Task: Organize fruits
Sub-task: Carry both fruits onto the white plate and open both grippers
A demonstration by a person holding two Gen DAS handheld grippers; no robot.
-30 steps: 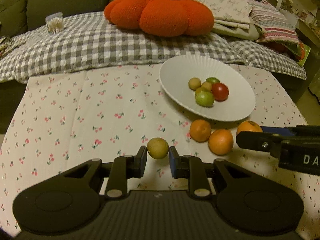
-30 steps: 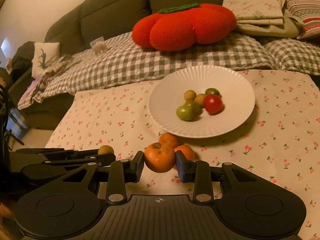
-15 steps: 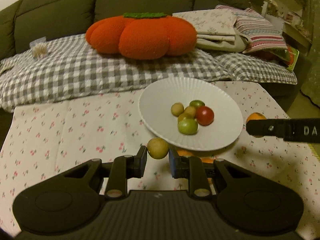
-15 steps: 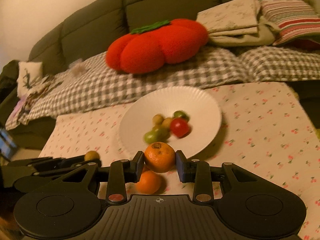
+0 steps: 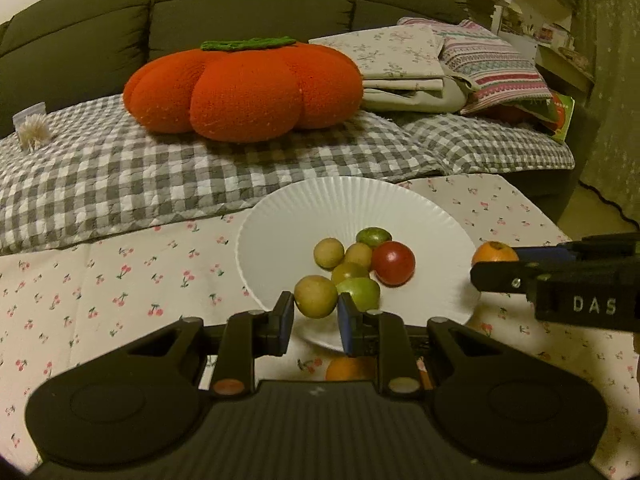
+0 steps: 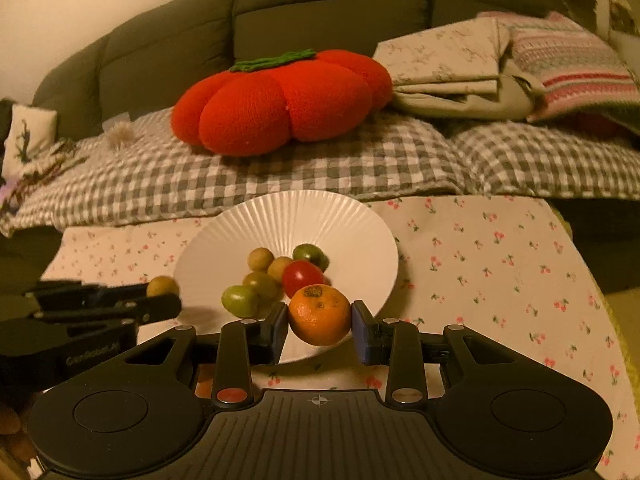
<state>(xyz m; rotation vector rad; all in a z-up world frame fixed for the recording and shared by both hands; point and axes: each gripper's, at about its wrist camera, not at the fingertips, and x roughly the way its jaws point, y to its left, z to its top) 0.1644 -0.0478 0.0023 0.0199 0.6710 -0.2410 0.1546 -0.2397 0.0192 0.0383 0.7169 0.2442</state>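
A white ribbed plate [image 5: 320,208] [image 6: 320,216] on the cherry-print tablecloth holds several small green and yellow fruits and a red tomato [image 5: 393,263] [image 6: 302,276]. My left gripper [image 5: 314,316] is shut on a small yellow-green fruit [image 5: 315,296] held above the plate's near left rim; it also shows in the right wrist view [image 6: 162,286]. My right gripper [image 6: 320,326] is shut on an orange mandarin [image 6: 319,314] above the plate's near rim; the mandarin shows in the left wrist view [image 5: 494,253]. Another mandarin [image 5: 348,368] lies on the cloth below the plate.
A sofa with a grey checked blanket [image 5: 160,176] stands behind the table, bearing a large orange pumpkin cushion [image 5: 244,88] and folded cloths [image 5: 420,64]. The table's right edge drops off near a shelf [image 5: 560,20].
Both grippers have lifted their fruits off the cloth and moved forward to the plate's near rim. The loose mandarins on the cloth have slid below and out of view.
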